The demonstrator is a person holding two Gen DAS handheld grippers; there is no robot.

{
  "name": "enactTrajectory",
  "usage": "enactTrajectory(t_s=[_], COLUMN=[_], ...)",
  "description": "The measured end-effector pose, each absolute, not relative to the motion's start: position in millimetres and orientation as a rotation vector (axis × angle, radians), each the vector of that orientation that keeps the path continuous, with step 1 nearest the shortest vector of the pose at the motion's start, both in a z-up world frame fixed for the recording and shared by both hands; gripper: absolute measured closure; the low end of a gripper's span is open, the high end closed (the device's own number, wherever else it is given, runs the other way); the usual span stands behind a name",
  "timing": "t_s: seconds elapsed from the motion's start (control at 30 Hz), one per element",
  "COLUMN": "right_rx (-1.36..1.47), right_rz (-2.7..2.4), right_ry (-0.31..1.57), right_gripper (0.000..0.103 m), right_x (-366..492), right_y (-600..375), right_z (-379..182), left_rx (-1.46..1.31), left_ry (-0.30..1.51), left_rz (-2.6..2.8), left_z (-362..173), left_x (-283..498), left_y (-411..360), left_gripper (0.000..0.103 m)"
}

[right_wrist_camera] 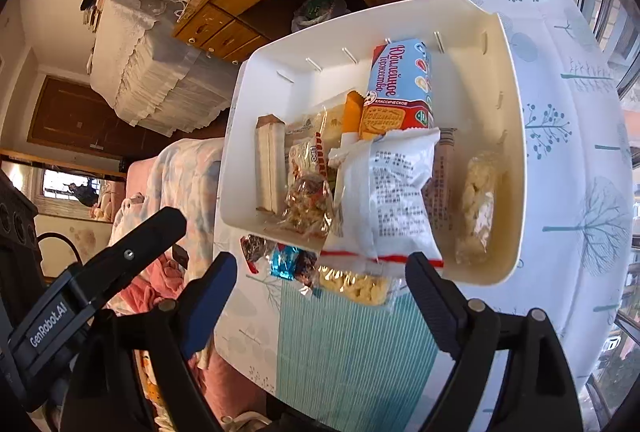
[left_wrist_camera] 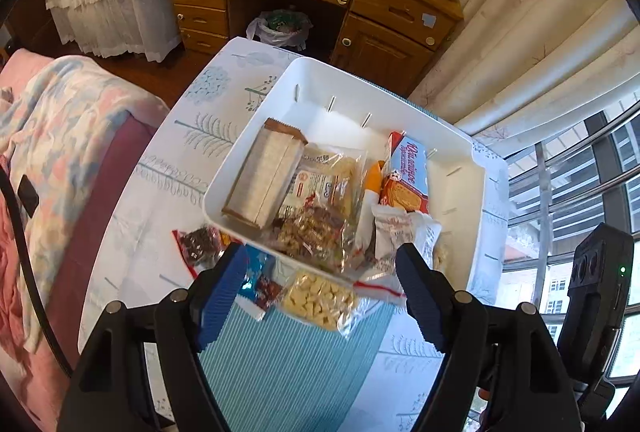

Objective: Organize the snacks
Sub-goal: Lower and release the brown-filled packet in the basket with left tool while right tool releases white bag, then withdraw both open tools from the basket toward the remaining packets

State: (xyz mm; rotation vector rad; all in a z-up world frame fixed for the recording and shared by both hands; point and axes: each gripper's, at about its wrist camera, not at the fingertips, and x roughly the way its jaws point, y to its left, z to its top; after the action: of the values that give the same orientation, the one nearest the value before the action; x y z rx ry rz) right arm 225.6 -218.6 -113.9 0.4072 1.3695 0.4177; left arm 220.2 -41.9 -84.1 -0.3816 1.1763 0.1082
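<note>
Centrally, a white bin [right_wrist_camera: 516, 136] sits on the tree-print tablecloth [right_wrist_camera: 580, 152], already crowded with snacks: a blue biscuit pack [right_wrist_camera: 400, 88], a white pouch [right_wrist_camera: 396, 192] printed with small text, a brown-edged packet [left_wrist_camera: 262, 180] on its side, a clear bag of mixed nuts [left_wrist_camera: 316, 232]. Three items remain outside, just beside the near wall: a zip bag of pale crackers [left_wrist_camera: 320, 298], a blue-foil sweet [right_wrist_camera: 284, 262] and a dark-berry bag [left_wrist_camera: 200, 244]. Both tools hover above these; the left gripper [left_wrist_camera: 320, 272] and right gripper [right_wrist_camera: 320, 278] each stand wide, nothing between the pads. Judged step: between placements, choosing the next loose packet. The following move likely calls for lowering one gripper over the cracker bag and pinching its slack film before lifting it over the wall.
</note>
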Motion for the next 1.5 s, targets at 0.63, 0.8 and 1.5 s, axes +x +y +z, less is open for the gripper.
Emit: enactTrajectory(t_s=[0.63, 0.8, 1.5], right_rx=[0.309, 0.302, 0.350], right_rz=[0.470, 0.438, 0.094], right_ry=[1.349, 1.333, 1.202], right_gripper=[0.012, 0.012, 0.013], right_x=[149.9, 133.6, 81.5], right_y=[-192.4, -189.9, -155.8], right_z=[-91.8, -96.6, -112.2], left_rx=[-0.408, -0.437, -0.288], left_ry=[1.138, 1.165, 1.280], left_rz=[0.095, 0.086, -0.184], left_z=[-70.7, -86.9, -118.3], left_x=[129.5, 114.2, 122.7], left_y=[-7.8, 7.5, 76.9], left_gripper=[0.026, 0.026, 0.023])
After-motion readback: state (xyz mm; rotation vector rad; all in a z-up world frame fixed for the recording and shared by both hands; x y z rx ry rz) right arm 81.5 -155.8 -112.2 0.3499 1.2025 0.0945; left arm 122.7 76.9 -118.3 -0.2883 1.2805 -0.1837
